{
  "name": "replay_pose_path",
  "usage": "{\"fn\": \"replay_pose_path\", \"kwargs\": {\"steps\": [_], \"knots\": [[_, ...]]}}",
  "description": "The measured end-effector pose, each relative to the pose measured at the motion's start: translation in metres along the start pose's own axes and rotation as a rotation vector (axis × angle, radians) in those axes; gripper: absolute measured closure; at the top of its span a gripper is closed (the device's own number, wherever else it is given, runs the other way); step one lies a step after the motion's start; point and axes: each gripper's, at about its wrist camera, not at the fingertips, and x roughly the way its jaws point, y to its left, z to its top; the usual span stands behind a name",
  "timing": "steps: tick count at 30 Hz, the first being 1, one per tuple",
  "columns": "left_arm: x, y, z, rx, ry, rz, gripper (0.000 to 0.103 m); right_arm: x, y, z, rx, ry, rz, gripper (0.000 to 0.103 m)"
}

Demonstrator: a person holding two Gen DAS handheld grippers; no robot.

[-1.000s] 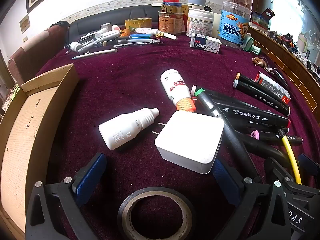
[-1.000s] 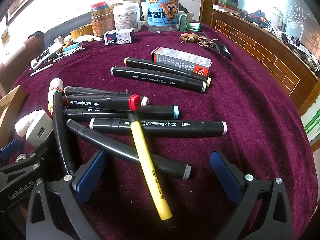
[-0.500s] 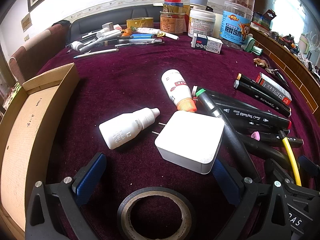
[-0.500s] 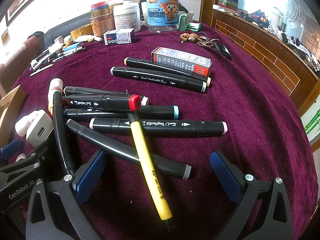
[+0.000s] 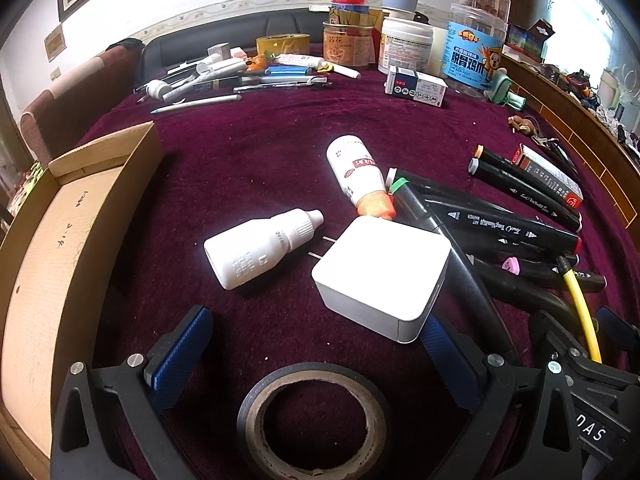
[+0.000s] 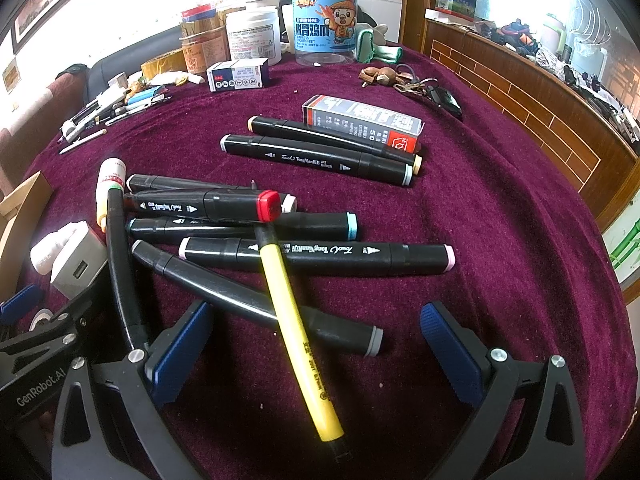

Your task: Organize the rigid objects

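While both grippers' jaws gape empty, a maroon velvet tablecloth spreads toward wood-panelled walls.

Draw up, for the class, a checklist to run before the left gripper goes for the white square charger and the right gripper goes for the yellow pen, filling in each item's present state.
1. Left gripper open and empty: ok.
2. Right gripper open and empty: ok.
3. White square wall charger free to lift: not ok; its right edge lies against a long black marker, and the gripper's right pad sits at its corner.
4. Yellow pen on top of the pile: ok; it crosses over the grey-capped black marker.
5. Black roll of tape clear of the left gripper's path: not ok; it lies between the fingers.
6. Cardboard box open to receive things: ok.
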Motion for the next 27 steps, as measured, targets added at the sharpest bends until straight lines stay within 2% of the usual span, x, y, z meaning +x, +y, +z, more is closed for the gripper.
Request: {"fn": "replay_pose_path", "kwargs": {"steps": [4, 8, 12, 18, 22, 25, 27], "knots": [[-0.002, 0.003, -0.001, 0.040, 0.034, -0.030, 0.001, 0.000, 0.000, 0.000, -0.001, 0.001, -0.002, 0.000], [-0.007, 0.004, -0.008, 0.051, 0.018, -0.038, 0.001, 0.000, -0.001, 0.000, 0.002, 0.002, -0.002, 0.001], [-0.009, 0.003, -0.010, 0.065, 0.022, -0.042, 0.001, -0.002, -0.009, 0.005, -0.049, 0.071, 0.028, 0.000], [-0.014, 0.004, -0.016, 0.074, 0.021, -0.052, 0.001, 0.004, 0.003, 0.010, -0.044, 0.078, 0.013, 0.001], [-0.017, 0.008, -0.018, 0.080, 0.033, -0.068, 0.001, -0.005, -0.010, 0.003, -0.034, 0.090, 0.018, 0.000], [-0.017, 0.008, -0.018, 0.081, 0.034, -0.069, 0.001, -0.032, -0.020, 0.001, 0.007, 0.000, 0.018, 0.000], [-0.016, 0.007, -0.018, 0.084, 0.035, -0.067, 0.001, -0.062, -0.025, 0.000, 0.009, -0.097, 0.011, 0.000]]}}
